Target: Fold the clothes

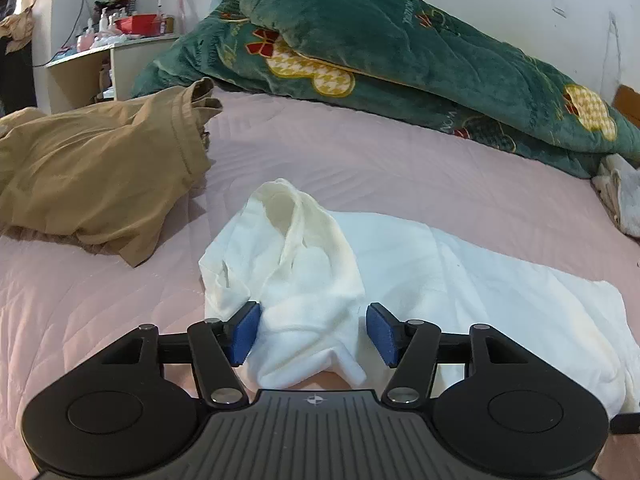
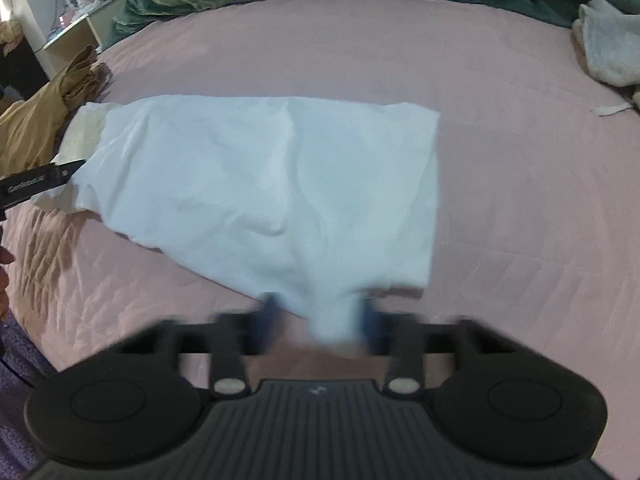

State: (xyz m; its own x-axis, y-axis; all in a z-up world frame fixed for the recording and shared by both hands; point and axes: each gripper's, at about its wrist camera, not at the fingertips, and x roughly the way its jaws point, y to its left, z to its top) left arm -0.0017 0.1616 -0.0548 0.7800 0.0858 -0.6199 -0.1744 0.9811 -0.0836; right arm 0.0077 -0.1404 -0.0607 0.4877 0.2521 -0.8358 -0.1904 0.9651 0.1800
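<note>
Your left gripper (image 1: 313, 330) stands open around the white garment's (image 1: 400, 272) bunched near edge. Your right gripper (image 2: 320, 320) pinches its near corner; blur hides the pads.

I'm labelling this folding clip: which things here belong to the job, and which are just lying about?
In the job: white garment; left gripper; right gripper.
Lying about: tan garment; green blanket; grey cloth; cluttered shelf.
</note>
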